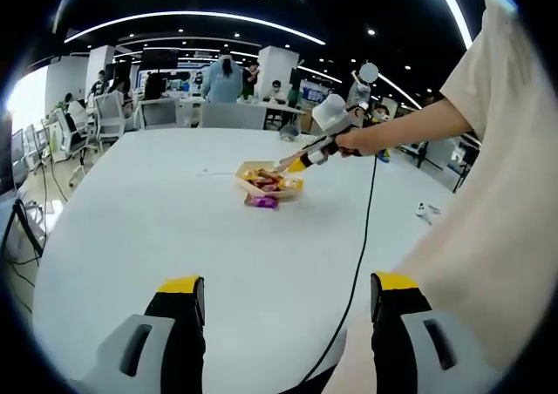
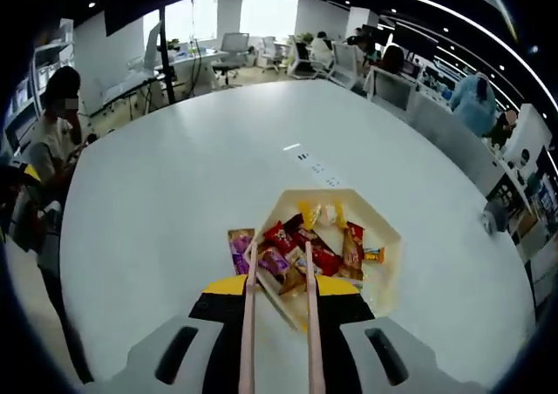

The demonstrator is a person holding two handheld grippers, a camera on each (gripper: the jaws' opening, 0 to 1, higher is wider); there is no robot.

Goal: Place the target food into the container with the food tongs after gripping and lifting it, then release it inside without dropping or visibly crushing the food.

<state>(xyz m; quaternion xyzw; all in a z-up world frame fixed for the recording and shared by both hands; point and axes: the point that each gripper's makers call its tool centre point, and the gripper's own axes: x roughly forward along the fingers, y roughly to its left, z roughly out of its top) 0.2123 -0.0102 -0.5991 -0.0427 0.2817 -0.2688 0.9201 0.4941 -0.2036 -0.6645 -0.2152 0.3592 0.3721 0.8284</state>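
Note:
A shallow cardboard container [image 2: 388, 237] with several wrapped snacks [image 2: 314, 246] sits on the white table [image 2: 192, 176]. One purple packet [image 2: 238, 247] lies just outside its left wall. My right gripper [image 2: 281, 288] is shut on a pair of pale food tongs [image 2: 308, 324], whose tips reach over the near snacks with a gap between them. In the left gripper view, a hand holds that right gripper [image 1: 305, 160] just above the container [image 1: 247, 167], with the purple packet [image 1: 261, 201] in front. My left gripper [image 1: 288, 289] hangs open and empty near the table's front.
A black cable [image 1: 357, 263] runs across the table from the right gripper. A small white object [image 1: 425, 211] lies at the right. A person's cream sleeve [image 1: 497, 150] fills the right side. Chairs [image 1: 231, 115] and people stand beyond the far edge.

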